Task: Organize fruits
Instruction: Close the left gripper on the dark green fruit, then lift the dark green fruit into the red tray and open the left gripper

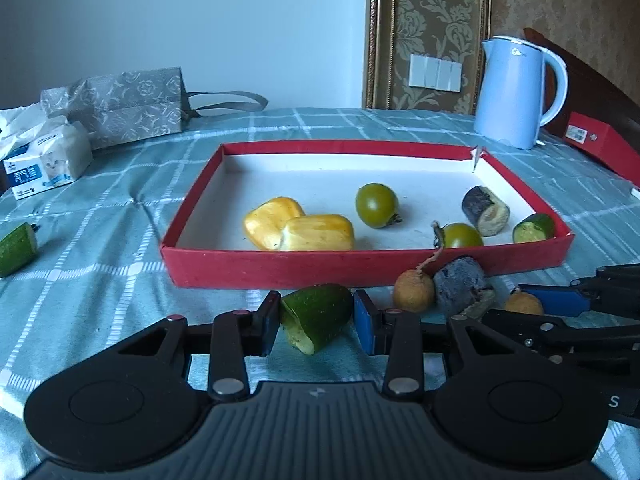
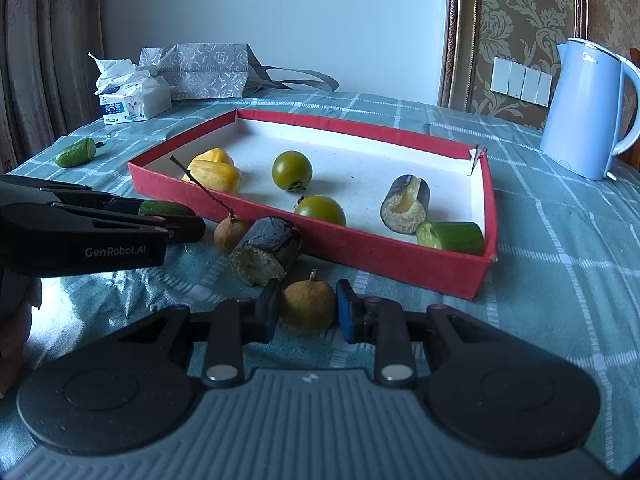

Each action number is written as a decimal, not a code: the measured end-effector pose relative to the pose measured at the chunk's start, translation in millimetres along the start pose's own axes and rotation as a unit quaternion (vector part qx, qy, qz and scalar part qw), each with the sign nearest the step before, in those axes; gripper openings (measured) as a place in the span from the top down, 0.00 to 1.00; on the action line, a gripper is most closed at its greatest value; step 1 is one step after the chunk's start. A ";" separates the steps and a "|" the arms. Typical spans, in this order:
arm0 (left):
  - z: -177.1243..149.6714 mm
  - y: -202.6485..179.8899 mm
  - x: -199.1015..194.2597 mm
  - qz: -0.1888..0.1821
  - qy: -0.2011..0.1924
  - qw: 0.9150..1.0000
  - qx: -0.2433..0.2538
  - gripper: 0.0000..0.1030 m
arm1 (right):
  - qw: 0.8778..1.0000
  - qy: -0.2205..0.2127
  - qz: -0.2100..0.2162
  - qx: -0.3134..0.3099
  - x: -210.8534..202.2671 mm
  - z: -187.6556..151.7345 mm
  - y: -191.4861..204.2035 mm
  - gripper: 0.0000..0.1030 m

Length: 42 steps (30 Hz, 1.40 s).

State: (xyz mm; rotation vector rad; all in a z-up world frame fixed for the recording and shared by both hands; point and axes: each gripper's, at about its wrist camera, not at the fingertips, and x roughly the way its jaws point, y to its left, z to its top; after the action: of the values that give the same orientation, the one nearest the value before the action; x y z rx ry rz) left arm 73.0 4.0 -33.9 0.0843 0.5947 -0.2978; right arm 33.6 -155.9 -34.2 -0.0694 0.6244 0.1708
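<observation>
Fruit is split between the red tray and the checked cloth in front of it. Inside the tray I count six pieces: two yellow pieces touching each other at about 9 o'clock, two green tomatoes nearer the middle, one dark cut chunk at about 3 o'clock, and one cucumber piece in the corner at about 4 o'clock.

Outside the tray, along its near wall, lie one more dark chunk, two small brown longans and two cucumber pieces. The left gripper has its jaws clamped on one cucumber end, cut face toward the camera, resting on the cloth just short of the tray wall. The right gripper has its jaws pressed on one stemless longan, also down on the cloth. The other longan, with a long thin stem, sits touching the loose dark chunk between the two grippers.

A second stray cucumber lies well apart at about 10 o'clock of the tray.

Beyond the tray: one pale blue kettle at 2 o'clock, one tissue pack and one patterned bag at 11 o'clock.
</observation>
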 end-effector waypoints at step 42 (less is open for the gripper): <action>26.6 17.3 -10.4 0.027 -0.013 1.000 -0.010 0.72 | 1.000 0.000 -0.002 -0.001 0.0 0.1 -2.5 0.75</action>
State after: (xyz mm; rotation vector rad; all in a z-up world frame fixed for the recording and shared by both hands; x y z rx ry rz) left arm 84.4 18.8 -6.2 0.0766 0.5690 -0.2409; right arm 34.2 -158.3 -34.1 -0.0735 0.6242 0.1675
